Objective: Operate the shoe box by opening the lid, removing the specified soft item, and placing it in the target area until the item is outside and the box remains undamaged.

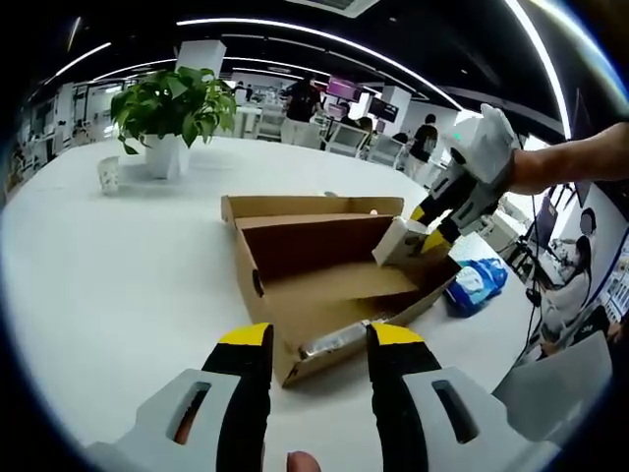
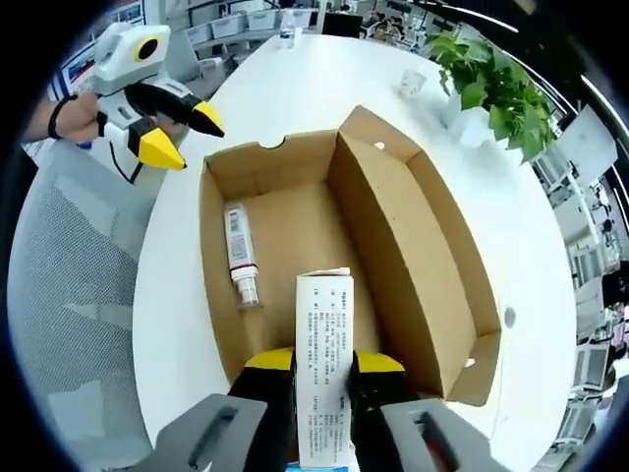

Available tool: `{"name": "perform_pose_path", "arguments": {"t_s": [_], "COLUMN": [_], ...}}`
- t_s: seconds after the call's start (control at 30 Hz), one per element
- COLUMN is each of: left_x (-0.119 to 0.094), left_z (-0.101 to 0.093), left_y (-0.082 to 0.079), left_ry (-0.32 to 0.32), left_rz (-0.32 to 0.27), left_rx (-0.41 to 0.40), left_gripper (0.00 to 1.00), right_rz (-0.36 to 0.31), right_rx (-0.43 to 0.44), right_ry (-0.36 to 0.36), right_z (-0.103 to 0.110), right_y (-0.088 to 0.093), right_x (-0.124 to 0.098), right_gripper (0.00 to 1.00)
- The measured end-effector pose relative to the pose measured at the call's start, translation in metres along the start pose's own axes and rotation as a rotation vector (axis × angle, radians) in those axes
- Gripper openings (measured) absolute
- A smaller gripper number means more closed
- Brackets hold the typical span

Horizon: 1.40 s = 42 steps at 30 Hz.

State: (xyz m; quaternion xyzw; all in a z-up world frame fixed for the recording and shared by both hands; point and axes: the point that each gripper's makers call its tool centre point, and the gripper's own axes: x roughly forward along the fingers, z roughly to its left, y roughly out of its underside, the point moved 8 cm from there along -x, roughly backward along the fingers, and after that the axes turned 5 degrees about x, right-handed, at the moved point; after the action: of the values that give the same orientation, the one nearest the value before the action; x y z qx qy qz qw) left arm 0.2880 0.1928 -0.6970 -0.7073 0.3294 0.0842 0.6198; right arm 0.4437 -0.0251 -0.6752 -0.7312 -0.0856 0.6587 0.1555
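Carton: white printed rectangular pack, clamped between right gripper jaws at box's 6 o'clock wall, partly inside.
Risk: carton snags wall on lift, tears thin brown corrugated card; light unheld box may drag along.
Bottle: small cylinder, labelled, lies on box floor.
Lid open.
Left gripper: jaws apart, empty, off box's 10 o'clock corner.
Table: smooth, white.

Right tongs clamped shut, left tongs spread apart
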Motion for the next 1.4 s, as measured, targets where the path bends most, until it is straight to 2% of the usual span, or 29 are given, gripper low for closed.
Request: {"name": "perform_pose_path", "arguments": {"t_s": [0.27,0.57,0.97,1.4], "left_x": [-0.001,0.001,0.005,0.001], "left_z": [-0.004,-0.006,-0.011,-0.004], "left_y": [-0.002,-0.003,-0.001,0.0], "left_ry": [0.012,0.021,0.037,-0.012], "left_rz": [-0.003,-0.004,0.019,0.035], "left_rx": [0.01,0.018,0.059,0.068], "left_gripper": [0.38,0.38,0.39,0.39], "right_rz": [-0.009,0.002,0.02,0.055], "right_rx": [-0.016,-0.005,0.029,0.111], "right_ry": [0.027,0.06,0.1,0.123], "right_z": [-0.004,-0.004,-0.002,0.006], "right_y": [-0.004,0.016,0.067,0.151], "right_x": [-0.021,-0.046,-0.069,-0.092], "right_gripper": [0.16,0.16,0.16,0.16]}}
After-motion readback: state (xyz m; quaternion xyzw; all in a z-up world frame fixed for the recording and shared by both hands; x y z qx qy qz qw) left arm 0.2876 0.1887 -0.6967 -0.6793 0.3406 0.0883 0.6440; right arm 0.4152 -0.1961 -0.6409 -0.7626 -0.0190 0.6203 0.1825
